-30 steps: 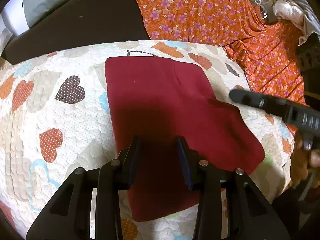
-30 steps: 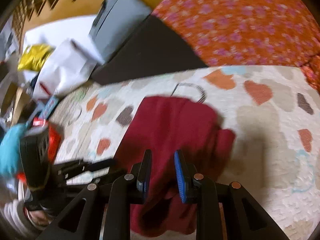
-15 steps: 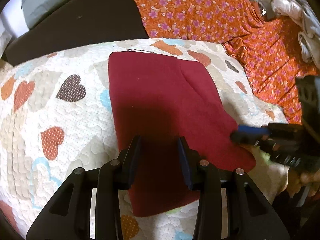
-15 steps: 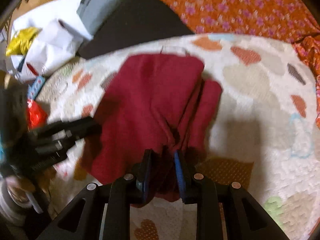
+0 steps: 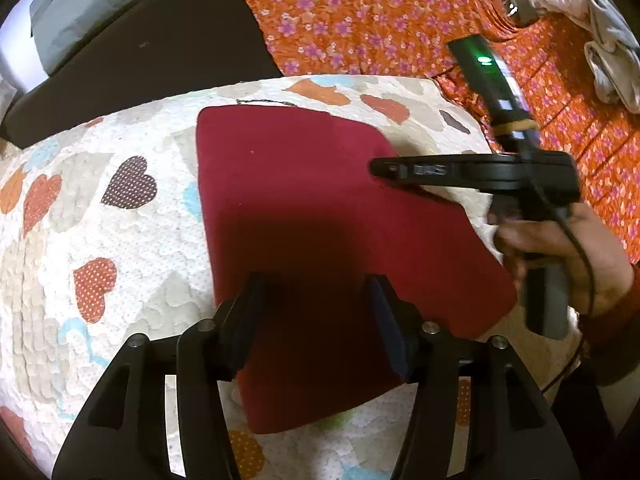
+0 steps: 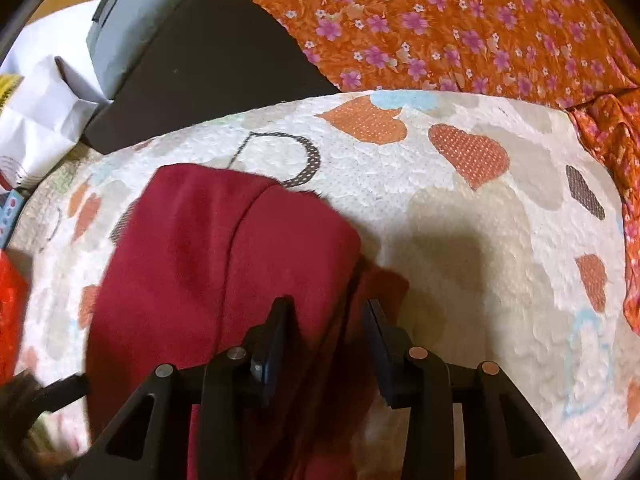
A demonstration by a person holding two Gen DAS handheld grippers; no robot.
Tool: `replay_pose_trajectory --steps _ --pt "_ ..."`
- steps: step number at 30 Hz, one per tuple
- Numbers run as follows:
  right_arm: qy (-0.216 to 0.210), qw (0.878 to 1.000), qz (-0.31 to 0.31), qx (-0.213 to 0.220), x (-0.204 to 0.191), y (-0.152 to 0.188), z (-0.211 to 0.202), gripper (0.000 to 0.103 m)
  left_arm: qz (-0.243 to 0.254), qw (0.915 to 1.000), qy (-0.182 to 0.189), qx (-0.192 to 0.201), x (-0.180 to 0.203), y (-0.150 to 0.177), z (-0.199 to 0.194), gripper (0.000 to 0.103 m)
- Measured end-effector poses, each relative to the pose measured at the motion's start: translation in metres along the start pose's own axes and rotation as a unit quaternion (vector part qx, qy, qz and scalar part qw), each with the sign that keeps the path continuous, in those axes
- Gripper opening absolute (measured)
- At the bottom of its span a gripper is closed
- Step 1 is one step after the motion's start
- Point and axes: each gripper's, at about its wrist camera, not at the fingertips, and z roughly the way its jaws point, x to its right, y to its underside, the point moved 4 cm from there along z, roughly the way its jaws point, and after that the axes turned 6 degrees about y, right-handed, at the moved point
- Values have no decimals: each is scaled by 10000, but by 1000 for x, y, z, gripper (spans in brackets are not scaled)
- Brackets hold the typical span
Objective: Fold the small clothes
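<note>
A dark red cloth point(image 5: 304, 216) lies on a white quilt with heart patterns point(image 5: 100, 216). Its right side is folded over onto the rest. My left gripper point(image 5: 316, 300) is open and hovers over the cloth's near part, empty. My right gripper point(image 5: 374, 168) reaches in from the right over the cloth's right part, held by a hand point(image 5: 576, 256). In the right wrist view the cloth point(image 6: 224, 260) shows a fold line down its middle, and the right gripper point(image 6: 328, 316) is open above its right edge, with nothing between the jaws.
An orange floral fabric point(image 5: 360, 20) lies behind and to the right of the quilt. A dark cushion point(image 5: 132, 64) and a grey box point(image 5: 100, 4) are at the back left. White and grey clothes point(image 5: 592, 20) are piled at the far right. White bags point(image 6: 44, 112) sit left.
My right gripper carried the cloth's right side over to the left, let it go and opened. The cloth is now narrower. My left gripper stayed open over the near edge.
</note>
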Motion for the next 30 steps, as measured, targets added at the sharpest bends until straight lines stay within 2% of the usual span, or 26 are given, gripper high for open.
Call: replay_pose_trajectory --steps 5,8,12,16,21,23,24,25,26,28,30 --pt "-274 9993 245 -118 11 -7 -5 37 18 10000 -43 -2 -1 -2 4 55" --pt "-348 9990 287 -30 9 1 -35 37 -4 10000 -56 -8 -2 -1 2 55" --pt "-489 9984 -211 179 -10 22 -75 37 37 9999 -102 4 -2 1 3 55" --pt "-123 9974 -694 -129 -20 56 -60 37 119 9998 -157 16 1 2 3 55" --pt "-469 9987 -84 -153 -3 64 -59 37 -127 9999 83 27 -5 -1 -10 55" --pt "-841 9958 373 -24 7 62 -67 38 -386 9989 229 140 -15 -5 -19 58" --pt "-1007 9930 618 43 14 60 -69 43 -471 9984 269 172 -19 -7 -21 62" --pt "-1082 9904 848 127 21 59 -69 48 -590 9975 338 207 -24 -9 -23 73" --pt "-1072 9891 994 191 27 58 -67 55 -706 9963 418 251 -28 -11 -25 78" --pt "-1185 9861 1156 166 34 56 -58 62 -1102 9911 676 328 -40 -16 -24 78" --pt "-1352 9824 1286 25 35 52 -47 64 -1341 9867 871 281 -47 -19 -20 78"
